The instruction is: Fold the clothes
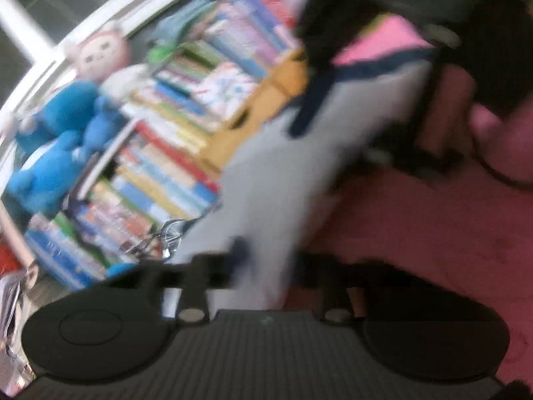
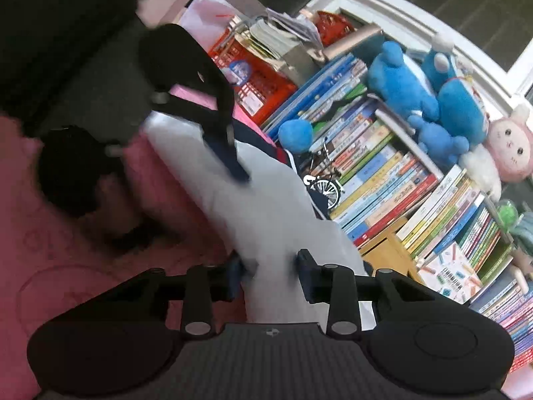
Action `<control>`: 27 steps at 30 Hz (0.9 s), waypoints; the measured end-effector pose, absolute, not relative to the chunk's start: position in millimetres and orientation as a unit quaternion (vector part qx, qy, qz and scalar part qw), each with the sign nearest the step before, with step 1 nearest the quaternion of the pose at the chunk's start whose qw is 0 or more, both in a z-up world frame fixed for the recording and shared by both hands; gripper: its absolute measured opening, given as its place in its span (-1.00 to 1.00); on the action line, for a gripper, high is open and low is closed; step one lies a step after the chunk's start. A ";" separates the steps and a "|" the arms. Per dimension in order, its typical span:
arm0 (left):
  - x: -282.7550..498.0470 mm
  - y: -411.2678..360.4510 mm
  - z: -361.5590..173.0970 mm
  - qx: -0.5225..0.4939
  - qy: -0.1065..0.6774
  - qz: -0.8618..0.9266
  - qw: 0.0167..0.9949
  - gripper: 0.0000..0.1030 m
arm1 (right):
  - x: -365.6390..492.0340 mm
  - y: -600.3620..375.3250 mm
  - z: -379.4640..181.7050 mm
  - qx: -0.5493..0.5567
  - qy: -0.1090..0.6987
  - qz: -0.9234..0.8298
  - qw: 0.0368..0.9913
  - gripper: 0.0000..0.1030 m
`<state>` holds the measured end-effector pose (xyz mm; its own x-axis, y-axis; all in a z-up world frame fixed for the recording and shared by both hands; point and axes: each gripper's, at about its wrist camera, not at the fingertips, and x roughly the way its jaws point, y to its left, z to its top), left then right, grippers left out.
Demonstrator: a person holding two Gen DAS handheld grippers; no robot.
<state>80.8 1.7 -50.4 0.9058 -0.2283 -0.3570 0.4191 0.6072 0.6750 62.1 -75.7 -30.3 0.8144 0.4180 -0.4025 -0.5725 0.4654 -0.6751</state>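
A white garment (image 1: 283, 173) with navy trim hangs stretched between my two grippers above a pink bed cover (image 1: 416, 233). In the left wrist view, which is blurred, my left gripper (image 1: 269, 260) has the near end of the cloth between its fingers. The right gripper (image 1: 306, 113) grips the far end, with a hand (image 1: 449, 110) behind it. In the right wrist view the garment (image 2: 266, 206) runs from my right gripper (image 2: 269, 266), shut on a bunched edge, up to the left gripper (image 2: 233, 163), which clamps the other end.
Stacked books (image 2: 399, 183) stand close behind the garment, with blue and pink plush toys (image 2: 416, 90) on top. A red basket (image 2: 263, 80) of papers and a small model bicycle (image 2: 324, 186) sit beside them. The pink bed cover (image 2: 66, 250) spreads below.
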 end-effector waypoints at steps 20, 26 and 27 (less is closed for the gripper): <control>90.3 90.0 -86.8 0.541 0.212 -0.125 0.804 -0.92 | 100.6 -166.8 -82.3 -0.598 0.167 0.175 0.764 -0.86; 89.7 91.7 -83.1 0.519 0.210 -0.122 0.820 -0.93 | 107.3 -187.7 -79.8 -0.564 0.188 0.146 0.791 -0.86; 92.8 93.0 -82.7 0.515 0.208 -0.122 0.823 -0.94 | 107.9 -187.4 -79.7 -0.561 0.187 0.144 0.794 -0.86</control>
<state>92.8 93.0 -82.7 0.8837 0.0135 -0.4678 0.4148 0.4403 0.7963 107.9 -187.4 -79.7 0.8886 0.0189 -0.4583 -0.4383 0.3301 -0.8360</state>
